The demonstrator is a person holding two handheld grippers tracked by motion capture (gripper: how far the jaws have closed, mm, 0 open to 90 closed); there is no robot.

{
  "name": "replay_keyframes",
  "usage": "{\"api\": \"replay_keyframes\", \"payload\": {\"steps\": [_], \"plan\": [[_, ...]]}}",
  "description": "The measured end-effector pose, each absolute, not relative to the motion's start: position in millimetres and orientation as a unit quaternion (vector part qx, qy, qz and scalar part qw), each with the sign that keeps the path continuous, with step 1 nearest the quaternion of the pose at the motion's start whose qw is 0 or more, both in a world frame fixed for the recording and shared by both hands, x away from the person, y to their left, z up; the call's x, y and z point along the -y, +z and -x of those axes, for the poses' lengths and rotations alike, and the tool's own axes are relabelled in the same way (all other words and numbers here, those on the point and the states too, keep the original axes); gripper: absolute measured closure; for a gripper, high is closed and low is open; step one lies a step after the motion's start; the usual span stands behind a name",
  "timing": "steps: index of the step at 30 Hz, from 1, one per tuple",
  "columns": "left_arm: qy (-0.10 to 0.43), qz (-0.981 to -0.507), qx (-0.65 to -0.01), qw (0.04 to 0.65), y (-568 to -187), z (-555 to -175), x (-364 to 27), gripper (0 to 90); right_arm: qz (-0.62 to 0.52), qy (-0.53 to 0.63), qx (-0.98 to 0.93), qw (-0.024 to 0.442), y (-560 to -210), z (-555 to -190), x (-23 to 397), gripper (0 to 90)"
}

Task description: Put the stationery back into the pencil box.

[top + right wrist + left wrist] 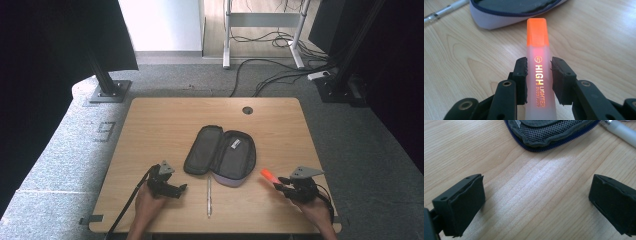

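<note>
Highlighter lettering legible between right gripper fingers.

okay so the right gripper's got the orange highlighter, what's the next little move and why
Probably carry the highlighter forward over the open pencil case and lower it in. The right gripper is clamped on its barrel, cap pointing at the case, which lies unzipped just ahead. The left gripper is open beside the case.
</note>
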State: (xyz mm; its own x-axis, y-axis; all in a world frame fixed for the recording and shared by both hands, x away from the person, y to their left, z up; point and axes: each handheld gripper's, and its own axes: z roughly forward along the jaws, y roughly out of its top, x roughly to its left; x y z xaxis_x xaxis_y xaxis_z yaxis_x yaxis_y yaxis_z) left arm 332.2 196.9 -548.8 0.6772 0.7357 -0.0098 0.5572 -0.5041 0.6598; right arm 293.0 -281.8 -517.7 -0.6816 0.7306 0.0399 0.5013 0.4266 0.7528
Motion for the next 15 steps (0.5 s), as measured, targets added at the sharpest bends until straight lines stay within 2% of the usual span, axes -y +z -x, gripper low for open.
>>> {"api": "replay_keyframes", "payload": {"steps": [15], "plan": [[0.138,-0.856,-0.377,0.325,-549,-332,-197,0.3,-0.369,0.398,-0.823,0.166,-495,-301,283,65.4]]}}
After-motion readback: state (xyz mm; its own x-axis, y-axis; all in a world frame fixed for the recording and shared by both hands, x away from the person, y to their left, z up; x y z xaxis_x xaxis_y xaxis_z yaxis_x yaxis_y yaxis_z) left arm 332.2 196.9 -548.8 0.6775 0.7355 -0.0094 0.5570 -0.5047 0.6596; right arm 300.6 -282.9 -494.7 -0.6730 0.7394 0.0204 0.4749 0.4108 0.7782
